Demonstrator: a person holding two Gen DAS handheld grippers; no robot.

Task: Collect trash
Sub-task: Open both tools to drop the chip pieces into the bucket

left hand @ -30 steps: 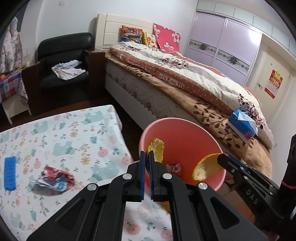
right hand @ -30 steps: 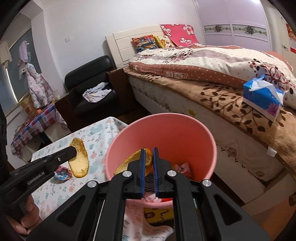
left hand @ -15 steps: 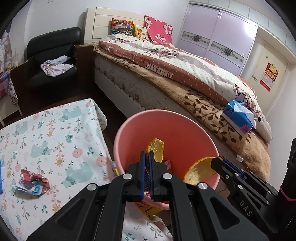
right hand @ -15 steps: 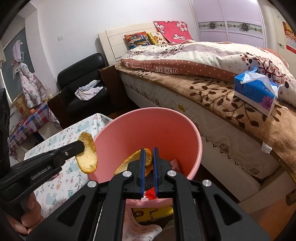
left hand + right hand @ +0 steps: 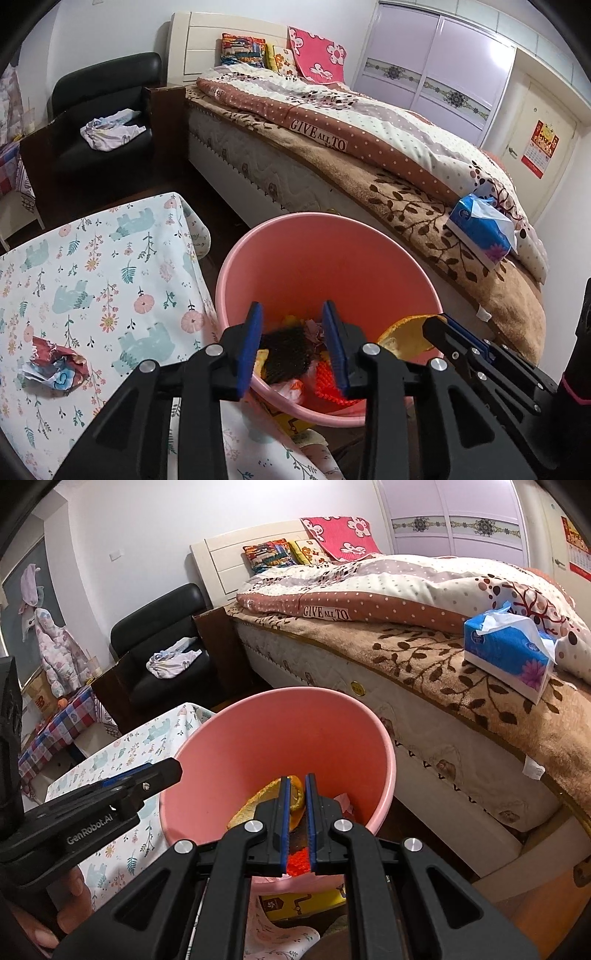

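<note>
A pink bin [image 5: 332, 258] [image 5: 280, 731] stands between the table and the bed, with mixed trash in its bottom. My left gripper [image 5: 291, 317] is open and empty over the bin's near rim; it also shows in the right wrist view [image 5: 162, 771]. My right gripper [image 5: 295, 786] is shut on a yellow-orange peel [image 5: 266, 797] above the bin's inside; the peel also shows in the left wrist view [image 5: 402, 332]. A crumpled red and blue wrapper [image 5: 55, 363] lies on the floral tablecloth [image 5: 103, 266] to the left.
A bed [image 5: 369, 147] with a brown blanket runs along the right, a blue tissue pack [image 5: 480, 229] on its edge. A black armchair [image 5: 103, 110] with a cloth on it stands at the back left. A yellow box [image 5: 295, 901] lies under the bin.
My left gripper has moved over the bin and opened, and the peel it held has dropped in. My right gripper has stayed shut on its peel over the bin.
</note>
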